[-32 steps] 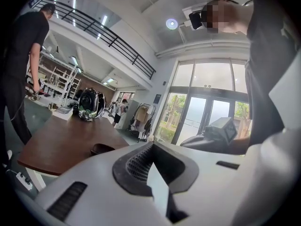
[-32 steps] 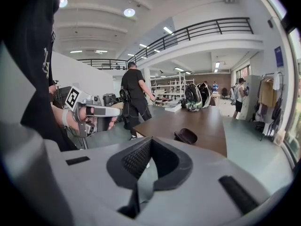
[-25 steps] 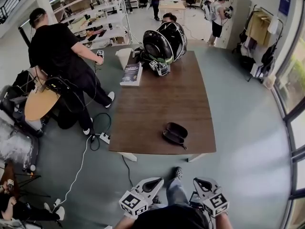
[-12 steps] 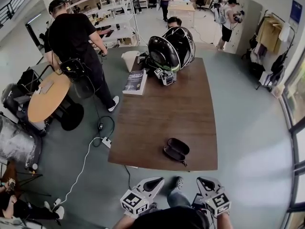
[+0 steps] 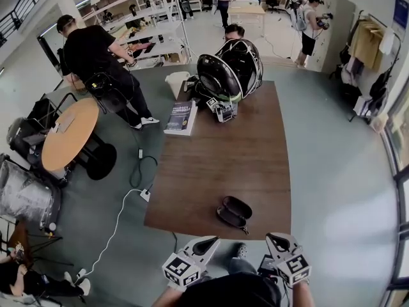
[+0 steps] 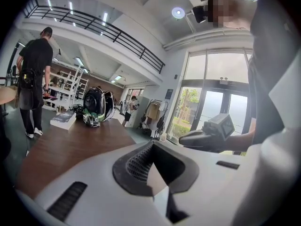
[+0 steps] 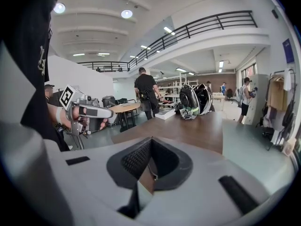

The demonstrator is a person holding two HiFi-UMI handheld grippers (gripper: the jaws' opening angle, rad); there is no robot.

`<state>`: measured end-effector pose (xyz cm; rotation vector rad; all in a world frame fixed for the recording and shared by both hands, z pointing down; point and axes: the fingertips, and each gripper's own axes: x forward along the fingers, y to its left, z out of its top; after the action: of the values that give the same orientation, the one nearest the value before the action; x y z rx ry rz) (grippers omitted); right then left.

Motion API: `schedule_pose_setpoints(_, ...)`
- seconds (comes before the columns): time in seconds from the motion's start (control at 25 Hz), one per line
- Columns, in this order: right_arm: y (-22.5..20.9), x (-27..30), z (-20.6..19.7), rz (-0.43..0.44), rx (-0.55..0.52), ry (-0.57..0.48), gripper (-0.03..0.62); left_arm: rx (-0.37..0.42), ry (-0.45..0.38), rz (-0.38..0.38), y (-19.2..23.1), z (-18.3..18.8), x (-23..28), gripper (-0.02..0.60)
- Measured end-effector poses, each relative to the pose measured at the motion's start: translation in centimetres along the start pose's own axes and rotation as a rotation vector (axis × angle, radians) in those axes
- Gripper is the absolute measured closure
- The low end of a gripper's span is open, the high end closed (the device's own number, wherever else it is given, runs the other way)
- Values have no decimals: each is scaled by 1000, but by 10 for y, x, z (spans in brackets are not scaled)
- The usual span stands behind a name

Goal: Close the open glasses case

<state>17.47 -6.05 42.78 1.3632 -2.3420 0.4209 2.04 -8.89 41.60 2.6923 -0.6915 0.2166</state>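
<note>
The black glasses case (image 5: 233, 211) lies open on the brown table (image 5: 217, 158), close to its near edge and right of middle. Its two halves are spread side by side. I hold both grippers low in front of my body, short of the table edge and apart from the case. The left gripper (image 5: 206, 244) points up towards the table with its jaws together and nothing in them. So does the right gripper (image 5: 276, 240), just below and right of the case. The case does not show in either gripper view, where each gripper's jaws (image 6: 153, 147) (image 7: 150, 140) meet.
A large black round bag (image 5: 230, 72) and a small device stand at the table's far end, with a book (image 5: 182, 117) at the far left corner. A person in black (image 5: 96, 56) stands by a round wooden table (image 5: 69, 135). A power strip (image 5: 146, 195) lies on the floor.
The person in black has walked away to the left. My view has shifted slightly, so the case sits a little lower in it. Both grippers stay where they were.
</note>
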Motion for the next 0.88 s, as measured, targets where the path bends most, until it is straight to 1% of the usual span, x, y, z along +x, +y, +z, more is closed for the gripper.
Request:
schedule_pose_setpoints(0.2, -25, 3, 14, 10, 7, 4, 606, 3, 2, 18, 3, 8, 24, 583)
schedule_pose_setpoints(0.4, -50, 16, -4, 56, -35, -6, 606, -11, 5, 54, 9, 10, 43, 583)
schedule_pose_setpoints(0.56, -67, 16, -6, 64, -44, -14, 606, -27, 16, 67, 6, 3, 56, 583)
schedule_pose_setpoints(0.68, -74, 14, -8, 63, -33, -10, 606, -24, 26, 70, 5, 2, 61, 583)
schedule_pose_setpoints(0.88, -72, 8, 5, 73, -7, 1, 606, -21, 34, 76, 1, 2, 67, 583)
